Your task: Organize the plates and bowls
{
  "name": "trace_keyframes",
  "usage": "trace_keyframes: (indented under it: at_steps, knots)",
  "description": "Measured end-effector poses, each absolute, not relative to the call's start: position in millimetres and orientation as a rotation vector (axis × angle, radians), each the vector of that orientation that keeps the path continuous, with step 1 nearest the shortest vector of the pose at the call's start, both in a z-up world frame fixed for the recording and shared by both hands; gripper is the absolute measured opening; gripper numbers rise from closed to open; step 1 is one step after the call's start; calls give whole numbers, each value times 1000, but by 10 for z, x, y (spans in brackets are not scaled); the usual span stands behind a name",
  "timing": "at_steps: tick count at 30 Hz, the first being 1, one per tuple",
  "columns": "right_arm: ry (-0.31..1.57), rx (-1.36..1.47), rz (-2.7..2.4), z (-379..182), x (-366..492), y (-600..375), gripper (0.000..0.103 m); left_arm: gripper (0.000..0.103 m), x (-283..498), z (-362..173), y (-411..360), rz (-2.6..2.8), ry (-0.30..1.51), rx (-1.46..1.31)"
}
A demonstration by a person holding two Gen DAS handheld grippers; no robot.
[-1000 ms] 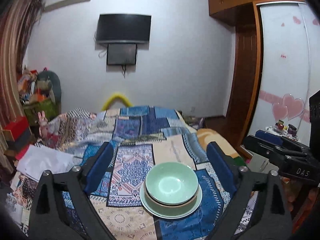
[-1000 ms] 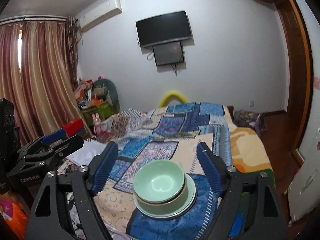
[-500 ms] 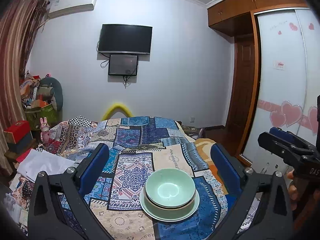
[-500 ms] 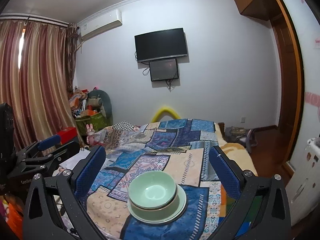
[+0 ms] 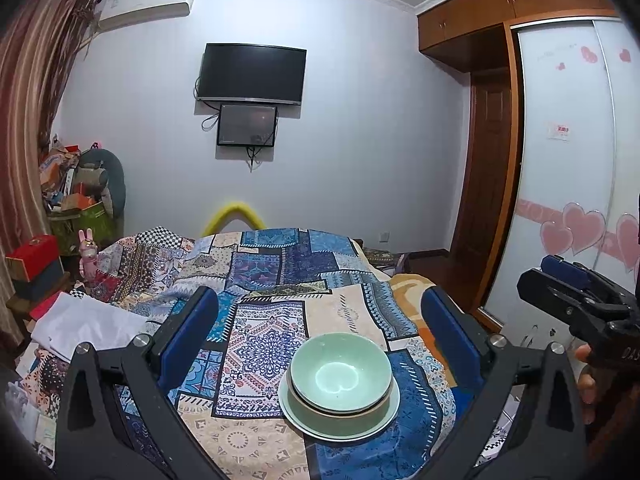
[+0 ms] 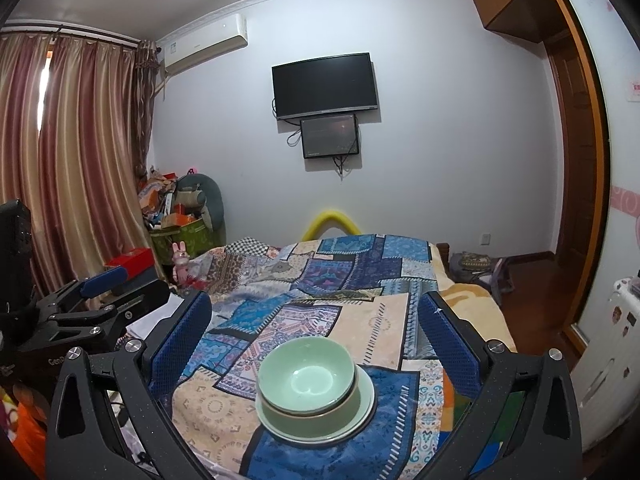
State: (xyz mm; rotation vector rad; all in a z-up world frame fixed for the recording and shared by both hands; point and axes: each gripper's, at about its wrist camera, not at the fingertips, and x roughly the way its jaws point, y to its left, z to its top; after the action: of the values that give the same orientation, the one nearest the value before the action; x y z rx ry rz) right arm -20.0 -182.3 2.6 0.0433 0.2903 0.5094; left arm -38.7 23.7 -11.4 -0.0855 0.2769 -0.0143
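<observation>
The stack of pale green bowls (image 5: 341, 376) on its plate (image 5: 304, 420) sits alone on the patchwork quilt (image 5: 264, 320), with bare cloth on every side. The left gripper (image 5: 320, 320) and right gripper (image 6: 314, 320) both stand wide, nothing between the jaws. Folded white cloth (image 5: 80, 328) lies well apart to the left; the far quilt is free.

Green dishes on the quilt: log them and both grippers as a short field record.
stack: two green bowls nested on a green plate
surface: patchwork quilt on a bed
left gripper: jaws wide open, just been opening, nothing gripped
right gripper: jaws wide open, just been opening, nothing gripped
contact: neither gripper touches the stack
background: dark wall screen
</observation>
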Motion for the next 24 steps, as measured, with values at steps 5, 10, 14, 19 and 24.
trace_keyframes:
  at_steps: [5, 10, 14, 19, 24]
  knots:
    - [296, 50, 510, 3, -202, -1837, 103, 103, -380, -126, 226, -16, 280, -84]
    - [299, 55, 510, 11, -214, -1853, 103, 103, -379, -130, 225, -16, 280, -84]
    - [299, 54, 510, 16, -212, -1864, 103, 103, -379, -131, 217, -19, 281, -88]
    - [299, 54, 510, 17, -214, -1863, 103, 103, -379, -130, 220, -20, 281, -88]
    - [299, 54, 511, 25, -217, -1869, 103, 103, -369, -131, 223, -24, 286, -90]
